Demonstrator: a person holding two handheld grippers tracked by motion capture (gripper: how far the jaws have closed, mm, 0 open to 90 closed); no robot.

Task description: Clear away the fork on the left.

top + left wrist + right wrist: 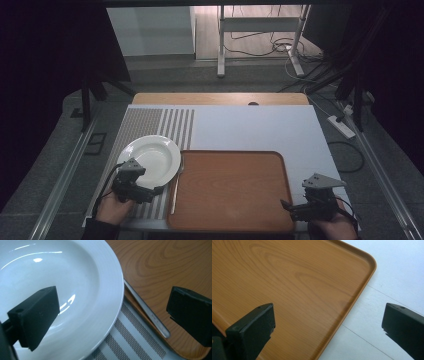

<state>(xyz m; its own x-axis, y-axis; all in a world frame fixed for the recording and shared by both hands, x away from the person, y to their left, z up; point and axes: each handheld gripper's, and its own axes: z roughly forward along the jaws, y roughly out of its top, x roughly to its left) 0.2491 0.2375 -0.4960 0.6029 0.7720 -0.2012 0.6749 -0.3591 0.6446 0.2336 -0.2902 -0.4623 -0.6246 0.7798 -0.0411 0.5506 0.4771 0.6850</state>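
Observation:
A white deep plate (150, 157) rests on the striped left part of a pale mat (250, 127). Beside it lies a wooden tray (230, 187), with a metal utensil (176, 192) along its left rim. My left gripper (152, 192) is at the plate's near edge, open. In the left gripper view its jaws straddle the plate (75, 277) rim, one jaw above the bowl, the other above the tray (162, 265), with the utensil handle (147, 312) between. My right gripper (286, 206) is open at the tray's near right corner, its jaws spanning the tray (299, 285) rim with nothing held.
The mat's striped band (130, 342) runs under the plate. White mat surface (392, 270) lies right of the tray. A wooden table edge (220, 98) shows beyond the mat. Cables and a metal stand (260, 30) are on the floor behind.

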